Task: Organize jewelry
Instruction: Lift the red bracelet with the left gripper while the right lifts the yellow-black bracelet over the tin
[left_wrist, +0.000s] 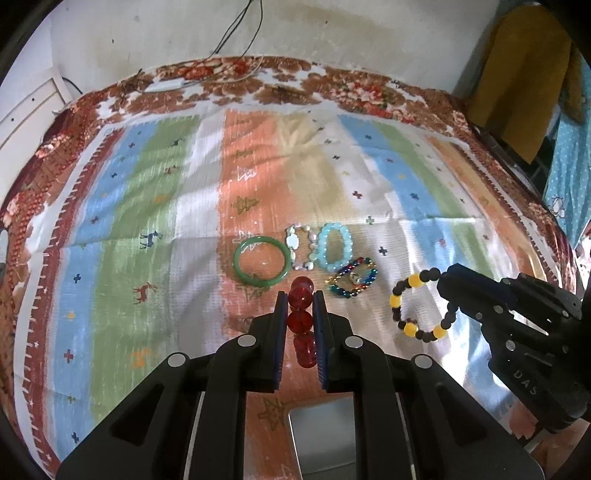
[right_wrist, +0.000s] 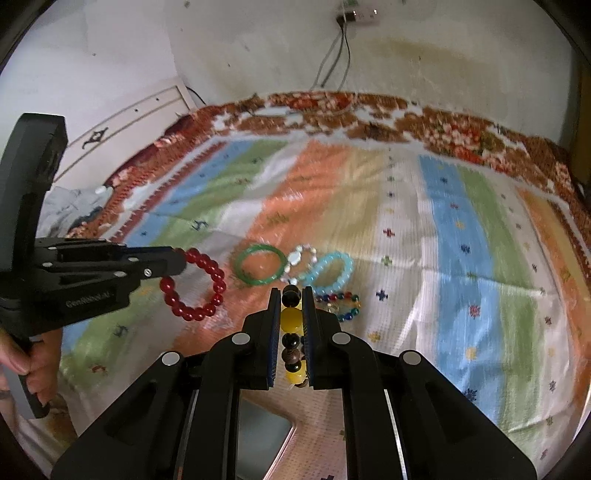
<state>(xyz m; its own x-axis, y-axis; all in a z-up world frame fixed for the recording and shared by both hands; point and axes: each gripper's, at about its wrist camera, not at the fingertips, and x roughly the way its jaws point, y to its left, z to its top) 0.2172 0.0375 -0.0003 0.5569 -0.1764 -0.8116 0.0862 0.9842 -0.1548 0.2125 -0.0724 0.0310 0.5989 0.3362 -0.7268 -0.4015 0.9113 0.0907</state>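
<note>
Left gripper (left_wrist: 300, 295) is clamped on the red bead bracelet (right_wrist: 195, 286), right gripper (right_wrist: 291, 295) on the yellow-and-dark bracelet (left_wrist: 421, 306), both near the green bangle (left_wrist: 262, 264). Beads look slick, light and floppy on elastic, so pinching across one bead seems safest

Both views are daylit and fairly bright, with soft light falling across the striped cloth (left_wrist: 155, 206) ahead of the fingers (left_wrist: 281, 332). In the left wrist view a pale washed-out glare lies on the cloth to the right of the fingers, under the yellow and dark bead bracelet (left_wrist: 421, 306), and faint striped shadows cross the cloth further ahead. The right wrist view is smeared by motion blur, worst on the cloth to the right of the fingers (right_wrist: 309, 332); the beads between them stay sharp. Fisheye distortion bows the bed's far edge, and black vignetting fills the corners of both.
</note>
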